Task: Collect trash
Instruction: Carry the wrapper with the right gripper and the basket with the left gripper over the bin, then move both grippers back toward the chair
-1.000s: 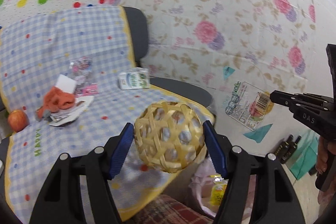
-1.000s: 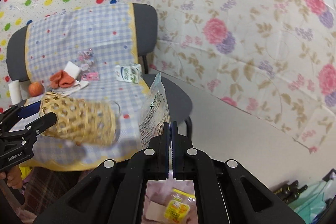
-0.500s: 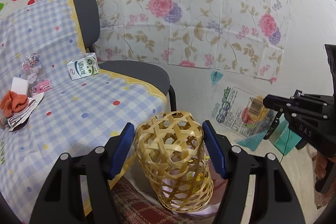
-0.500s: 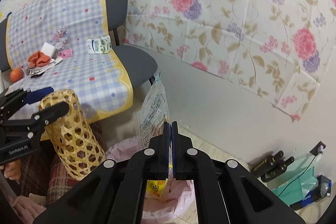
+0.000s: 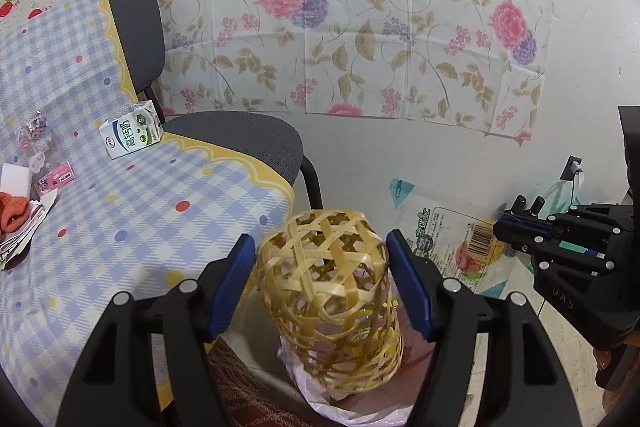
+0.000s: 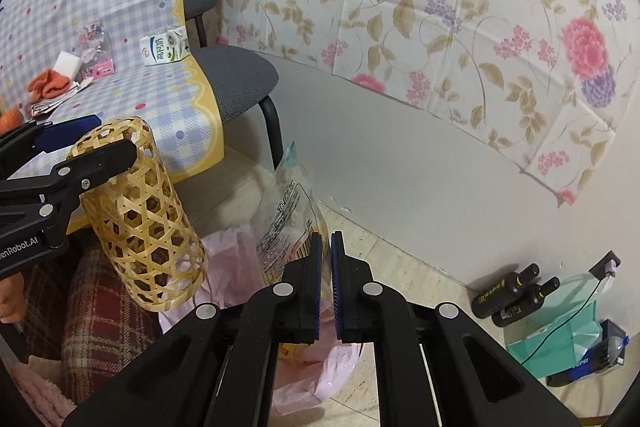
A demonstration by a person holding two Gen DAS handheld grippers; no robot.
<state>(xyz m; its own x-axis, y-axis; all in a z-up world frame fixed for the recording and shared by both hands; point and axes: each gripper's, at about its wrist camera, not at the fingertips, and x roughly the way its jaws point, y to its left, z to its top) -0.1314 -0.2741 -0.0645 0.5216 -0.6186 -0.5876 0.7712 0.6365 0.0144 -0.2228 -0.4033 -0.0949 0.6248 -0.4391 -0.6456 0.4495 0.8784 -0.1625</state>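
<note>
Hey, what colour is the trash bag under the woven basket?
Pale pink trash bag, below the bamboo basket; clearest in the right wrist view.

Both tools are matt black plastic with silver screw heads at the joints and blue pads on the inner finger faces. The left hand-held gripper (image 5: pixel 322 281) carries white lettering on its side; the right hand-held gripper (image 6: pixel 325 267) shows embossed letters.

Right tongs (image 6: pixel 325 251) opening, clear wrapper (image 6: pixel 286 227) (printed) beside their left pad.
</note>
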